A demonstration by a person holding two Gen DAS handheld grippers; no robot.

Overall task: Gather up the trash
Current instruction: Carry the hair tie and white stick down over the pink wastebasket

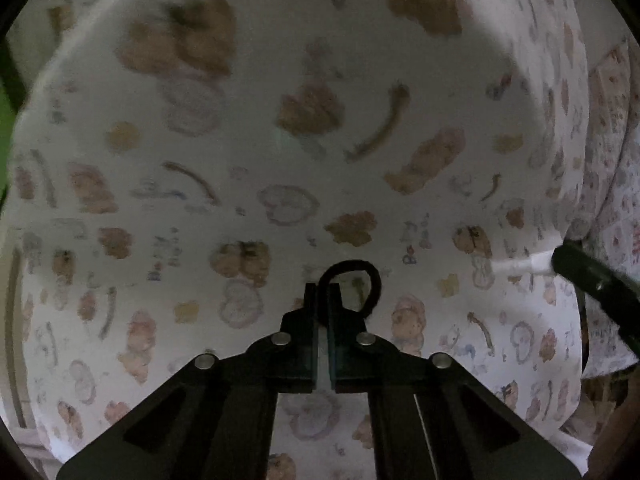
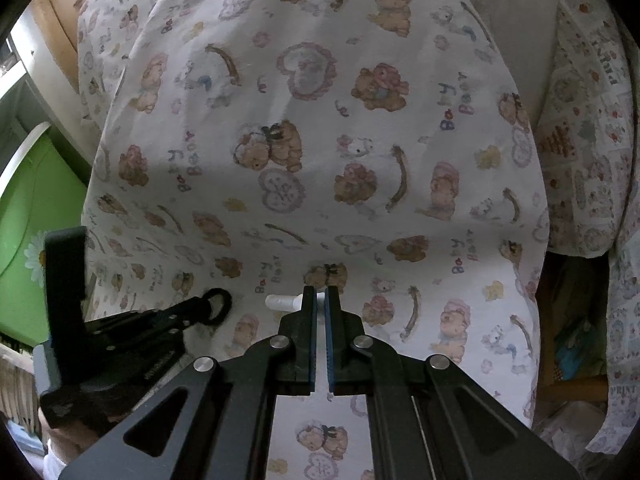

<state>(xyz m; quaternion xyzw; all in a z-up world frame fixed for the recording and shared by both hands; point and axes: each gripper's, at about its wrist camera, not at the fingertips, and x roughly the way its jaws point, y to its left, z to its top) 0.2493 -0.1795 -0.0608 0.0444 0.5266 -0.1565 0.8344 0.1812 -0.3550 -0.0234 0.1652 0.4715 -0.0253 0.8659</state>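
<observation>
Both grippers loaded over the teddy-bear sheet.

My left gripper (image 1: 322, 292) is clamped on a black ring (image 1: 352, 280), the loop poking past my fingertips. My right gripper (image 2: 320, 296) pinches a small white tube (image 2: 282, 302), which juts out leftward. Beneath both lies the bear-print bedsheet (image 2: 320, 140); a green cabinet (image 2: 28, 208) stands at left.

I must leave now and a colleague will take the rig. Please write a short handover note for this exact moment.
Left gripper: fingers shut on a black ring, above the bear-print sheet.
Right gripper: fingers shut on a small white tube, also above the sheet.
Done: both pieces are picked up.
Left: put both in the trash. No bin or bag is in view, so find it first. No other trash shows on the sheet.
</observation>
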